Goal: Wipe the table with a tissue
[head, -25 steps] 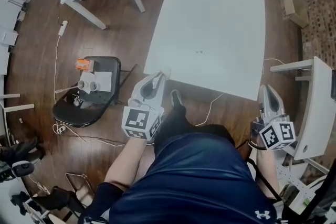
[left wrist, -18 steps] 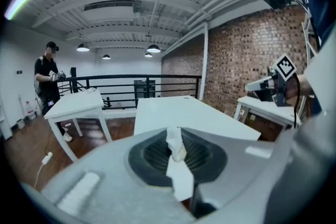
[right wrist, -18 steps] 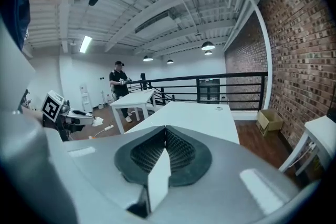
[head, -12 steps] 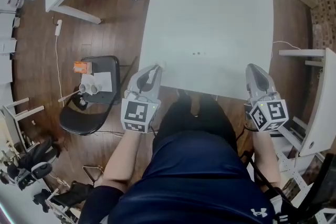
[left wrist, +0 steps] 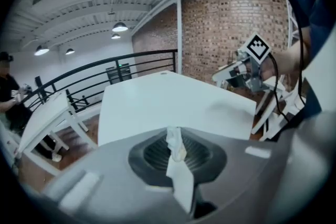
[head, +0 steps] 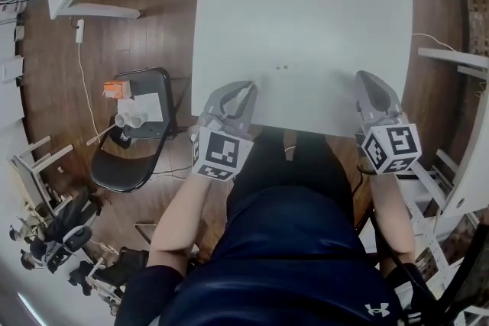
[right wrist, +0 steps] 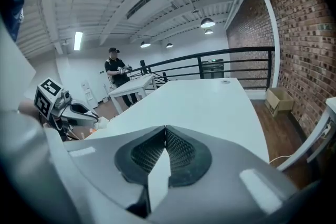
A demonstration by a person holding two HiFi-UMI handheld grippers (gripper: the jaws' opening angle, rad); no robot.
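White tissue (left wrist: 175,145) pinched in clenched left gripper (head: 238,91), at near edge of tabletop (head: 306,11) | right gripper (head: 372,90) clenched, empty | risk: little tissue showed past the tips, so dragging could pull it free or scrape bare tips.

The tissue (left wrist: 174,144) is a small white piece, crumpled and twisted into a narrow strip. It stands upright, pinched between the closed jaws of my left gripper (left wrist: 176,135), and its top end sticks out a little past the tips. The table (head: 306,11) is large and white, with a smooth top. The tissue is over its near edge, close to the left corner; if it touches the top, I cannot tell.
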